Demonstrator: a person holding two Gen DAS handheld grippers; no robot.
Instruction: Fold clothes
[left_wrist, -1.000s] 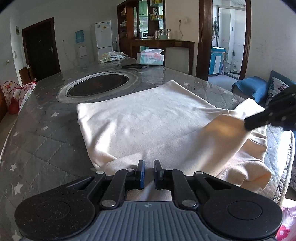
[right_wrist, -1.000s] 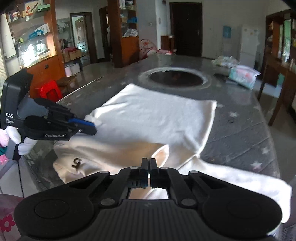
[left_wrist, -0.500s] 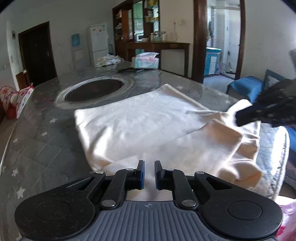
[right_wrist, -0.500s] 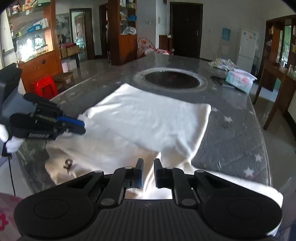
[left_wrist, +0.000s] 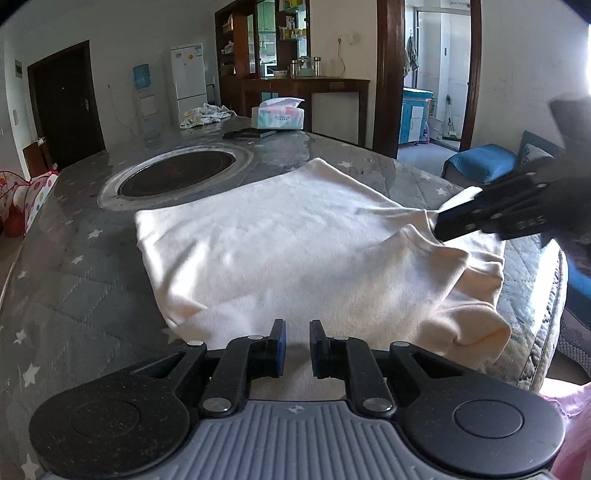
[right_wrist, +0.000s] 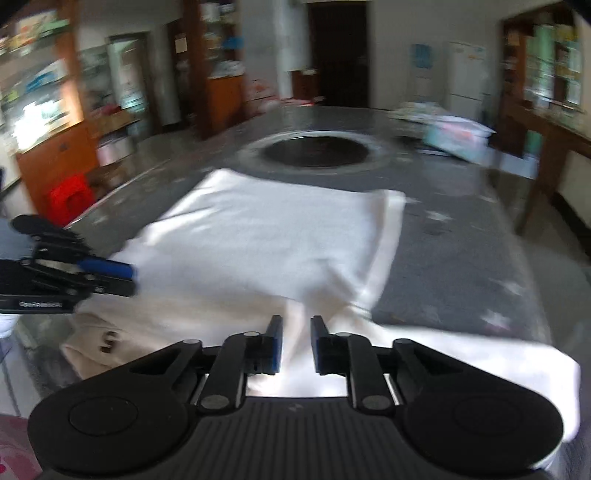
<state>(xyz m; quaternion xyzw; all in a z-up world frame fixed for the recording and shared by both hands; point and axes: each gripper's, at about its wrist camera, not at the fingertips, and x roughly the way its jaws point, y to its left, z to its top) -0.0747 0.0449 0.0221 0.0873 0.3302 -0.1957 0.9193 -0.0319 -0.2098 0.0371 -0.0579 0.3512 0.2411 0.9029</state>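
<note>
Two black grippers hang over one cream garment (left_wrist: 280, 251) spread on a grey quilted table cover (left_wrist: 74, 280) dotted with white stars. Seen from the left wrist, the cloth lies mostly flat, its far edge near a round dark inset (left_wrist: 177, 175) in the tabletop, while the near-right part is doubled over itself into soft, thick folds that droop toward the table's edge. The left gripper (left_wrist: 297, 347) sits low at the near hem, jaws a little apart and just having widened, cream cloth showing in the gap but the blue pads not pressing it. The right gripper (left_wrist: 439, 227) reaches in from the right, its tip at a raised fold. A tissue box (left_wrist: 277, 116) stands far back on the table.

From the right wrist the picture is blurred. The garment (right_wrist: 273, 243) looks white and smooth, a cuff or hem with a small dark mark lying at the near left. The right gripper (right_wrist: 296, 343) has just been opening; its jaws stand apart over the cloth, released. The left gripper (right_wrist: 129, 277) shows at the left edge.
</note>
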